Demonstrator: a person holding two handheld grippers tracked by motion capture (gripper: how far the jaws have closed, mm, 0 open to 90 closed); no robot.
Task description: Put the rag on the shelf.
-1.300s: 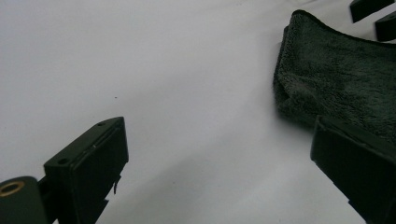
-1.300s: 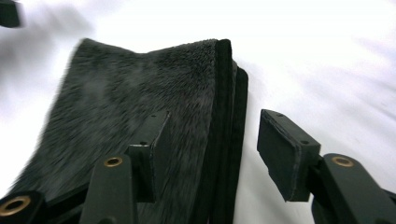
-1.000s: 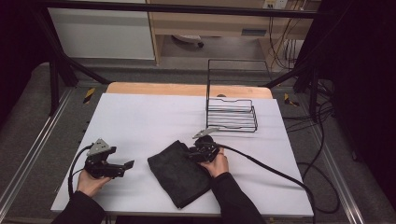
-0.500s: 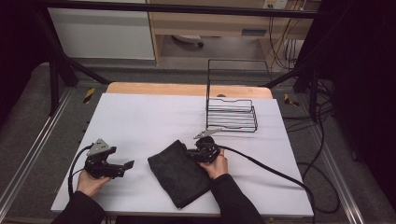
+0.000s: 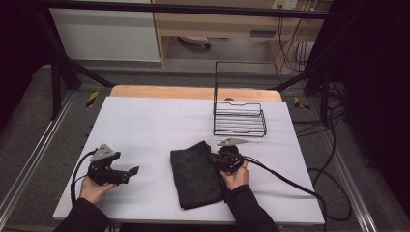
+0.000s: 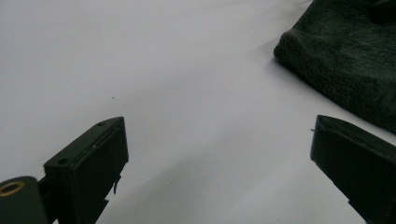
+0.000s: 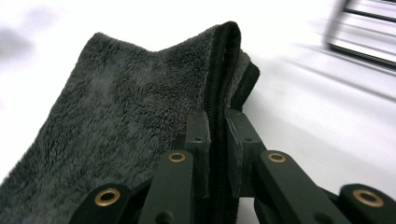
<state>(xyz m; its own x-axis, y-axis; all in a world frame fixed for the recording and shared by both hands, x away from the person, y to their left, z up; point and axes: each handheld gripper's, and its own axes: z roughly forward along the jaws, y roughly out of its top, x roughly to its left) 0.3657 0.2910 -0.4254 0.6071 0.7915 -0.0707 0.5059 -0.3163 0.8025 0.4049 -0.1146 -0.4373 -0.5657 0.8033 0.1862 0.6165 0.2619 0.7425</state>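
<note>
Both grippers sit low at the near side of the table (image 5: pixel 145 121). Right gripper (image 5: pixel 216 162) is clamped on the dark towel (image 5: pixel 196 176) at its right hem, towel folded flat mid-table. Left gripper (image 5: pixel 131 172) is spread wide, holding nothing, pointing toward the towel across bare white surface. Wire rack (image 5: pixel 239 118) stands behind.

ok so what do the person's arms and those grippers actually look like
Each hand-held gripper is black: the left hand-held gripper and the right hand-held gripper both carry a grey three-cornered plate on top and trail a black cable across the white table. Up close the jaws are flat black blocks on black links with brass-coloured rivets. The person wears dark long sleeves down to the wrists.
</note>
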